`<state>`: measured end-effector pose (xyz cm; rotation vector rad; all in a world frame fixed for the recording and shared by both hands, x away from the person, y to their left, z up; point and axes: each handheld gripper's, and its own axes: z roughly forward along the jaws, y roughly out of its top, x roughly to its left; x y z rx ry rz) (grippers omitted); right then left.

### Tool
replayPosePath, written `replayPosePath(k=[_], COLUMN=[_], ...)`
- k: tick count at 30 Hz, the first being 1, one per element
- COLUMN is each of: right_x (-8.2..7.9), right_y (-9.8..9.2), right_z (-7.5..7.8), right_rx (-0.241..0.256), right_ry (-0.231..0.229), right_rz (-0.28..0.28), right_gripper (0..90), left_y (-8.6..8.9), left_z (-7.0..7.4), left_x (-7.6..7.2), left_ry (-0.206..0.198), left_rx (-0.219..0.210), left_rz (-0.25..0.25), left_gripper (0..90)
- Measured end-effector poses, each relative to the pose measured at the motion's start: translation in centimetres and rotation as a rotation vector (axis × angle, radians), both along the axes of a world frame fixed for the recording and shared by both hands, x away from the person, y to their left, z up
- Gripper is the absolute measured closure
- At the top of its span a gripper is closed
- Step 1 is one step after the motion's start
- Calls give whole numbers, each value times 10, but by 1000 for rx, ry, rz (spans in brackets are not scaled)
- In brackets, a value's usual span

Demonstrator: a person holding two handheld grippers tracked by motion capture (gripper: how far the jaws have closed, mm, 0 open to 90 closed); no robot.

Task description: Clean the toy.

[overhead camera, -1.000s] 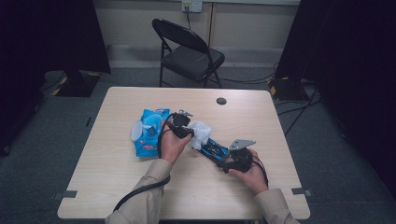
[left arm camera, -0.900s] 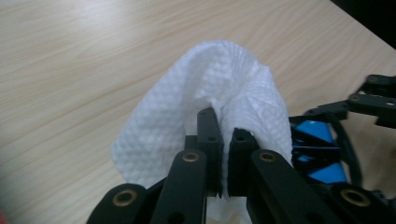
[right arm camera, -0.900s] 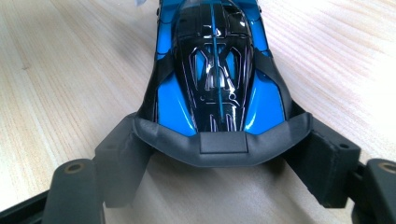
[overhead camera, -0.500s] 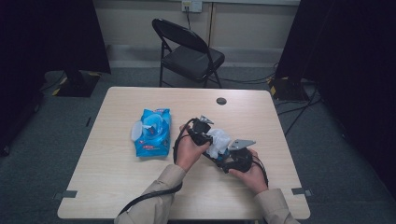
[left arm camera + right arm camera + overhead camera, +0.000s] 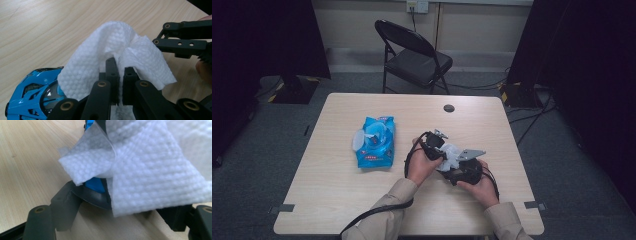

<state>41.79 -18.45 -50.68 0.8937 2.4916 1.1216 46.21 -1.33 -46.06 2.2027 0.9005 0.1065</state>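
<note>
Crowded between my two claws, open bench all around.

My left claw [image 5: 435, 145] and right claw [image 5: 457, 167] sit nearly touching near the front right of the bench [image 5: 337, 195], with a white wipe [image 5: 117, 50] bunched between them, so I have no clear gap to slip through there. In the right claw view the wipe drapes across almost everything ahead of me. To my left the blue wipes pack [image 5: 374, 142] lies well apart, with bare wood between. A small dark disc [image 5: 449, 108] sits near the far edge; a folding chair [image 5: 412, 55] stands beyond the bench.
</note>
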Motion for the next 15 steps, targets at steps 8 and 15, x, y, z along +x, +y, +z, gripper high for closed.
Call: replayPosePath(k=[8, 15], right_x=[0, 0], right_y=[0, 0], right_z=[0, 0], right_rx=[0, 0], right_ry=[0, 1], right_rz=[0, 0], right_gripper=[251, 252], left_y=[-6, -10], left_z=[1, 0], left_x=[-1, 1], left_ry=[-10, -12], left_rx=[34, 37], left_rz=[-15, -21], left_gripper=[867, 865])
